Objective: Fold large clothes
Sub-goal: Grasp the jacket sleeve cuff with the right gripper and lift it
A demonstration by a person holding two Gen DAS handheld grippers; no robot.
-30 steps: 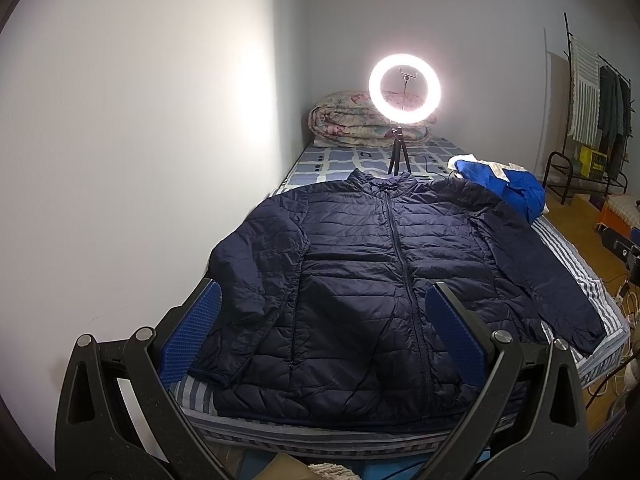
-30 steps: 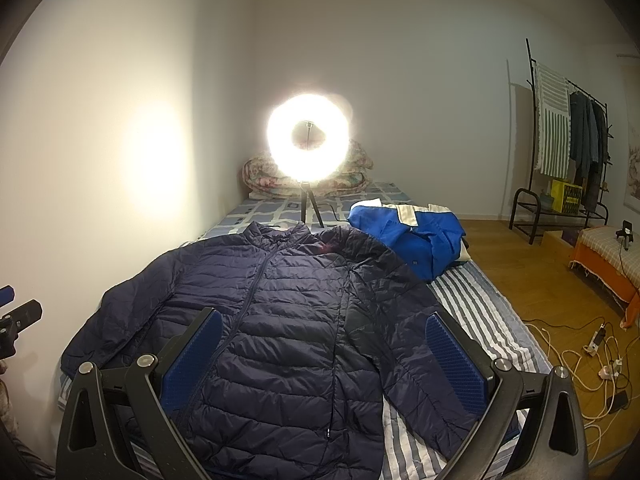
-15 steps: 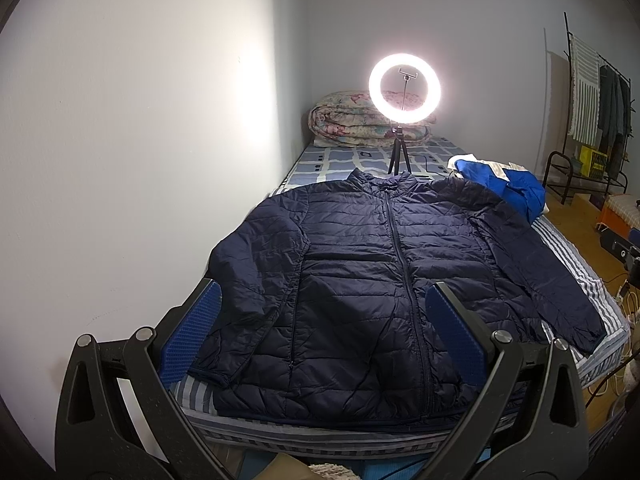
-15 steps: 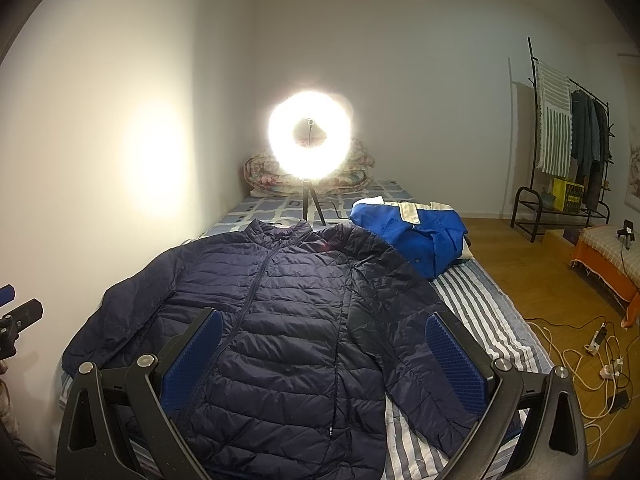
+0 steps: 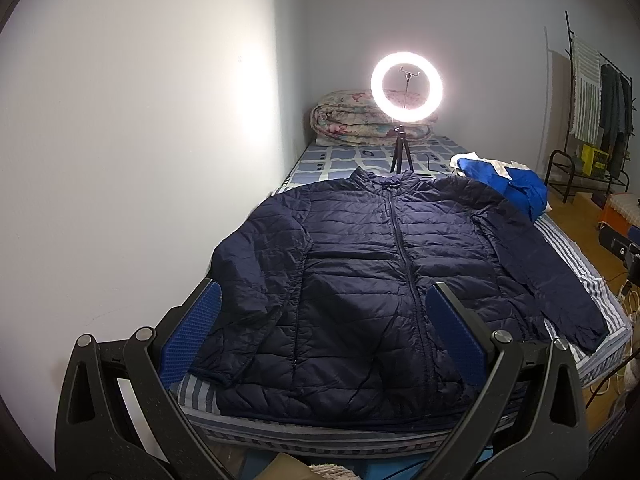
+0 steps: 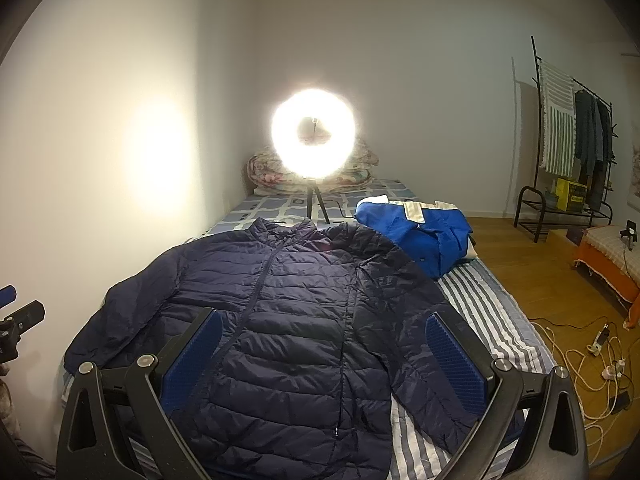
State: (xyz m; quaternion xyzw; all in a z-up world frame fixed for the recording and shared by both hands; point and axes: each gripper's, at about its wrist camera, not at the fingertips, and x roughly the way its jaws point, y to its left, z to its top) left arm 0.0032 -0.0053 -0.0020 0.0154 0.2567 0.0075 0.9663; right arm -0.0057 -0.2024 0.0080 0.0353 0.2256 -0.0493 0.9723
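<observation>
A large navy quilted jacket (image 5: 384,276) lies flat and zipped on the bed, front up, collar at the far end, both sleeves spread down its sides; it also shows in the right wrist view (image 6: 288,320). My left gripper (image 5: 320,336) is open and empty, held above the jacket's near hem. My right gripper (image 6: 324,360) is open and empty, above the jacket's lower right part. Neither touches the fabric.
A blue and white garment (image 6: 420,232) lies bunched on the bed's far right. A lit ring light on a tripod (image 5: 406,92) stands behind the collar, a rolled quilt (image 5: 352,120) beyond. White wall on the left. Clothes rack (image 6: 568,152) and floor cables (image 6: 588,352) on the right.
The right gripper's view has shifted slightly; the jacket and the left gripper have not moved.
</observation>
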